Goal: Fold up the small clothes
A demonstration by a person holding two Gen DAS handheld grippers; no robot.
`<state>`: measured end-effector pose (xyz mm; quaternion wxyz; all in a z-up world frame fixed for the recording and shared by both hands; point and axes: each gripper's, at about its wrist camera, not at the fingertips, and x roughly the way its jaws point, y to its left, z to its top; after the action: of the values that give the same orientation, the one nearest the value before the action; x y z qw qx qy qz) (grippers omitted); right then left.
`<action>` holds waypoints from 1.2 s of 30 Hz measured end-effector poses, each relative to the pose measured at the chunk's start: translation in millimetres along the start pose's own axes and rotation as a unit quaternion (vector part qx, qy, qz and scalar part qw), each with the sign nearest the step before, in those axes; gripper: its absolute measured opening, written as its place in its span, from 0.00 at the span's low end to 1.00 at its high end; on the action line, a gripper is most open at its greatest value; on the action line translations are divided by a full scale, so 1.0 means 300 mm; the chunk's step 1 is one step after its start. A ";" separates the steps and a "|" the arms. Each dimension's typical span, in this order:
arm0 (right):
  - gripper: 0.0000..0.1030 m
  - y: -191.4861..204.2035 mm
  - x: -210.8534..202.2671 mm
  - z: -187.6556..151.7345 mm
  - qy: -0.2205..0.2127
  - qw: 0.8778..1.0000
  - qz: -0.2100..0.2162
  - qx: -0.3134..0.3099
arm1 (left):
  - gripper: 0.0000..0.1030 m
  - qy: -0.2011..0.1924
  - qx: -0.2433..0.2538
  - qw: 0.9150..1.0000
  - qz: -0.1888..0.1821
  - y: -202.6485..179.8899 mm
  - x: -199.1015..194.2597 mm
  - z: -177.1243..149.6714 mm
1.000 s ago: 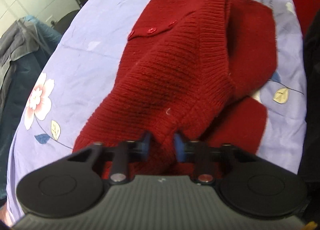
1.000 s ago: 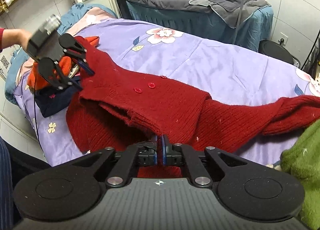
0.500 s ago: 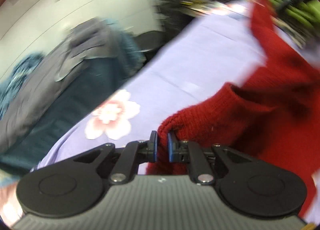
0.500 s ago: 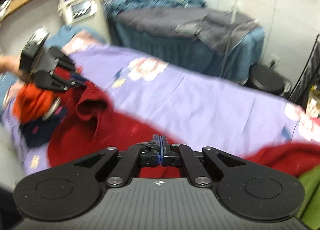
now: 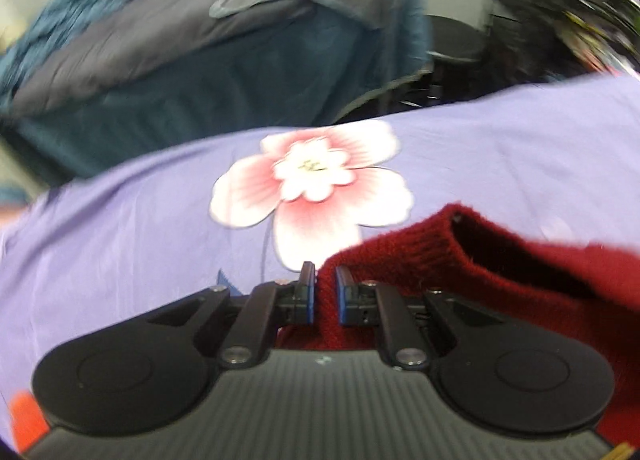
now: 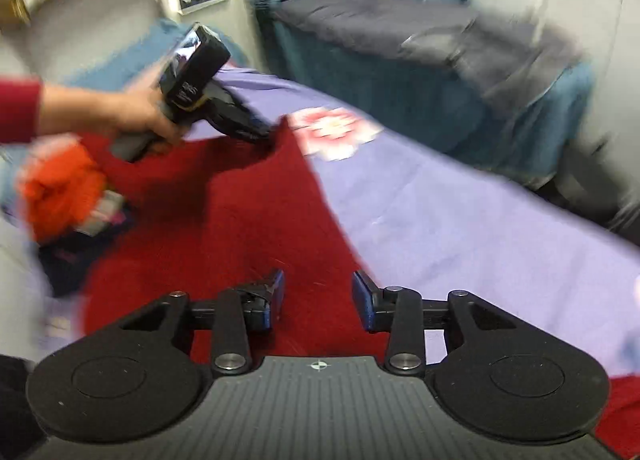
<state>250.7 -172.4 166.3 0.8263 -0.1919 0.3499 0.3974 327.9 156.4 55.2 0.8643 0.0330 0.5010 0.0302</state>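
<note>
**Red knit sweater, mid-fold: state of items**

Since the earlier frames, the right gripper [image 6: 318, 296] had let go of the red sweater [image 6: 240, 236]: its jaws, pinched together half a second before, stood wide apart with nothing between them, hovering over the sweater's flat red panel. The left gripper [image 5: 322, 292] had carried its hold from the side of the bed towards the far edge, so that the large pink flower print [image 5: 312, 188] lay directly ahead of it.

Item 1. Red sweater: spread over the lavender bedsheet [image 6: 460, 216], its straight right edge running from near the right gripper up to the left gripper. In the left wrist view a thick ribbed fold [image 5: 440, 260] rose beside the fingers.

Item 2. Left gripper: jaws nearly together, clamped on a ridge of the red knit. In the right wrist view the tool [image 6: 212, 100] was seen in the person's left hand [image 6: 136, 116], its tip at the sweater's far corner, which was lifted off the sheet.

Item 3. Orange garment [image 6: 60, 188]: bunched on a dark pile at the left of the bed, touching the sweater's left side.

Item 4. Background: a second bed with teal cover [image 6: 400, 72] and grey bedding on top; both views blurred.
</note>
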 end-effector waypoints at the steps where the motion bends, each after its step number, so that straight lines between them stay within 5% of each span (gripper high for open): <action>1: 0.68 0.004 -0.012 0.007 -0.021 0.998 -0.053 -0.021 | 0.10 -0.003 -0.020 1.000 0.017 0.016 0.019 0.015; 4: 0.85 0.003 -0.048 0.048 -0.088 0.980 -0.173 -0.043 | 0.10 -0.013 -0.068 0.997 0.025 0.056 0.034 0.064; 6: 0.85 -0.012 -0.072 0.074 -0.120 0.990 -0.070 -0.033 | 0.11 -0.006 -0.065 0.998 0.021 0.058 0.032 0.093; 8: 0.80 0.024 -0.033 0.089 -0.078 0.992 0.068 -0.068 | 0.12 -0.027 -0.036 0.999 0.025 0.036 -0.008 0.108; 9: 0.76 0.062 0.000 0.085 -0.048 0.990 0.095 -0.097 | 0.17 -0.037 -0.017 0.999 0.021 0.026 -0.030 0.102; 12: 0.75 0.142 0.089 0.046 -0.028 0.983 -0.003 -0.181 | 0.38 -0.032 0.043 0.998 0.012 -0.006 -0.062 0.074; 13: 0.80 0.130 0.107 0.053 -0.030 0.985 -0.003 -0.170 | 0.44 -0.028 0.061 0.998 0.010 -0.013 -0.063 0.060; 16: 0.86 0.041 0.159 0.127 -0.015 0.991 0.091 -0.096 | 0.48 -0.007 0.101 0.995 0.009 -0.014 -0.042 0.013; 18: 1.00 -0.011 0.208 0.167 0.002 0.992 0.099 -0.082 | 0.49 0.009 0.105 0.994 0.004 0.001 -0.018 -0.014; 21: 1.00 -0.110 0.331 0.224 0.038 0.988 0.132 -0.068 | 0.53 0.028 0.118 0.993 -0.007 0.010 0.025 -0.034; 23: 1.00 -0.168 0.456 0.245 0.111 0.974 0.194 -0.023 | 0.53 0.033 0.135 0.990 -0.007 0.007 0.043 -0.037; 26: 1.00 -0.188 0.596 0.212 0.218 0.940 0.262 0.014 | 0.69 0.032 0.148 0.988 -0.009 0.005 0.056 -0.039; 27: 0.84 -0.173 0.623 0.192 0.244 0.933 0.264 0.008 | 0.71 0.031 0.151 0.988 -0.012 0.003 0.062 -0.038; 28: 0.45 -0.155 0.634 0.176 0.261 0.929 0.263 0.002 | 0.71 0.031 0.154 0.988 -0.016 0.003 0.070 -0.038; 30: 0.35 -0.162 0.620 0.162 0.265 0.928 0.258 0.032 | 0.64 0.034 0.149 0.988 -0.027 0.005 0.083 -0.039; 33: 0.32 -0.218 0.511 0.176 0.209 0.953 0.215 0.042 | 0.12 0.047 0.122 0.988 -0.083 0.010 0.095 -0.017; 36: 0.30 -0.324 0.442 0.175 0.169 0.982 0.081 0.030 | 0.09 0.024 0.126 0.990 -0.053 -0.006 0.087 0.002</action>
<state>408.2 -131.2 109.1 0.7260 -0.2026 0.5103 0.4141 341.3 157.0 32.7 0.8412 0.1139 0.5227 -0.0783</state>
